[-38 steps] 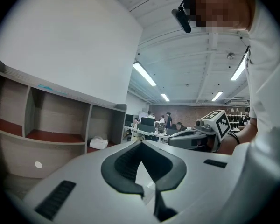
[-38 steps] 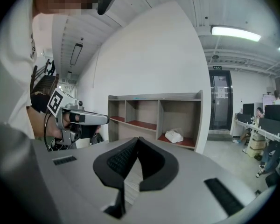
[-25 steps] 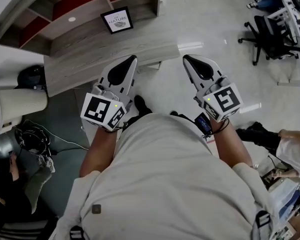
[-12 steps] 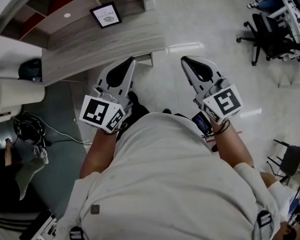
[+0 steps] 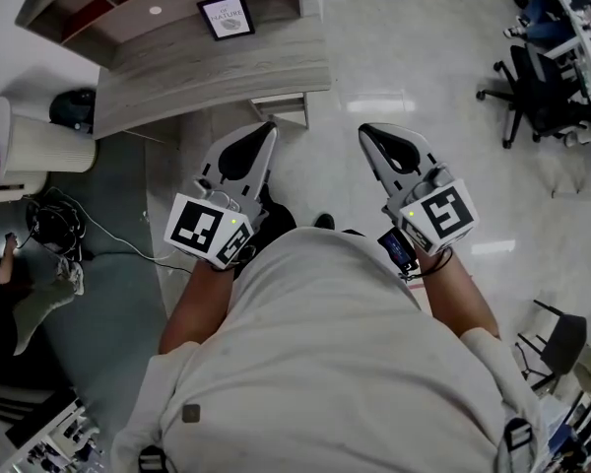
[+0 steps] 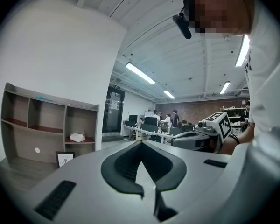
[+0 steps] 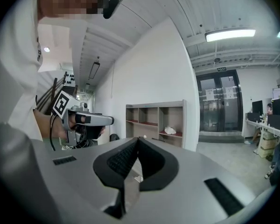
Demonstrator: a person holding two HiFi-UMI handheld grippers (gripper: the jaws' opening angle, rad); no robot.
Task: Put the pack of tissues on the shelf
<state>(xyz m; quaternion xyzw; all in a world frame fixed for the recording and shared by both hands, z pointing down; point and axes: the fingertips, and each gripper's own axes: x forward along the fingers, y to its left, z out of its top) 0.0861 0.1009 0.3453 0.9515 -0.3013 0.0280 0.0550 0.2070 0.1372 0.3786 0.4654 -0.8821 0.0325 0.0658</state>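
Shelf [image 6: 64,125] far left. White bundle [image 6: 77,137], likely the tissue pack, sits in its right-end compartment; too small to confirm. Left gripper [image 5: 264,131]: jaws closed, empty. Right gripper [image 5: 367,131]: closed, empty. Risk: if that bundle isn't the pack, nothing's in hand, and both jaws must open before any pickup.

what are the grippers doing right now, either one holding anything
Left gripper: closed, holding nothing.
Right gripper: closed, holding nothing.
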